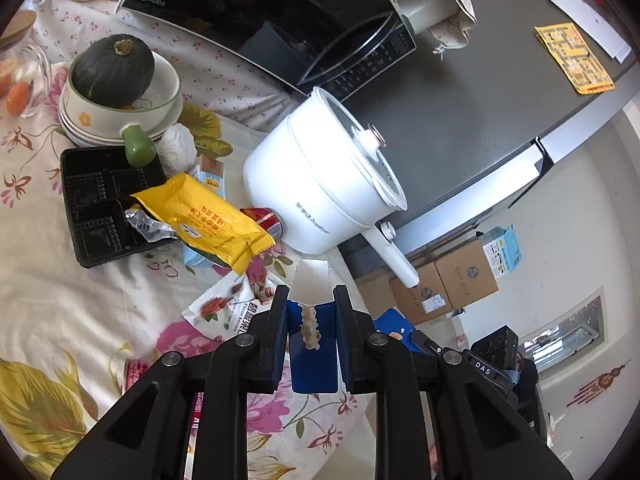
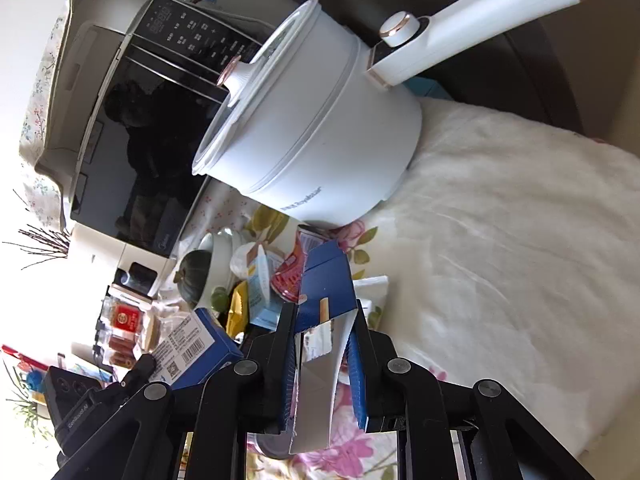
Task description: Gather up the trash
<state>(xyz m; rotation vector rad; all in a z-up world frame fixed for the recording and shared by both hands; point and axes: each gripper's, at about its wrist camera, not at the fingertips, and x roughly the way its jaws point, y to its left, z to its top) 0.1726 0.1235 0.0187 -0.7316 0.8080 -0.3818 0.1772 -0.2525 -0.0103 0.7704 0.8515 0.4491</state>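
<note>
My left gripper [image 1: 311, 294] is shut on a blue cardboard carton [image 1: 314, 350] with a torn white flap, held above the floral tablecloth. My right gripper [image 2: 326, 310] is shut on the same kind of blue carton [image 2: 326, 280], whose silver-lined inside [image 2: 316, 380] faces the camera. Loose trash lies on the table: a yellow snack bag [image 1: 212, 220], a white nut wrapper [image 1: 224, 308], a red wrapper [image 1: 266, 220] and a black plastic tray [image 1: 98, 204]. The left gripper with a blue box [image 2: 192, 350] shows in the right wrist view.
A white electric pot [image 1: 320, 184] with a long handle stands behind the trash, also in the right view [image 2: 320, 128]. A black microwave [image 1: 272, 20] is at the back. Stacked bowls [image 1: 160, 112] hold a green squash [image 1: 114, 70]. Cardboard boxes [image 1: 444, 284] sit on the floor.
</note>
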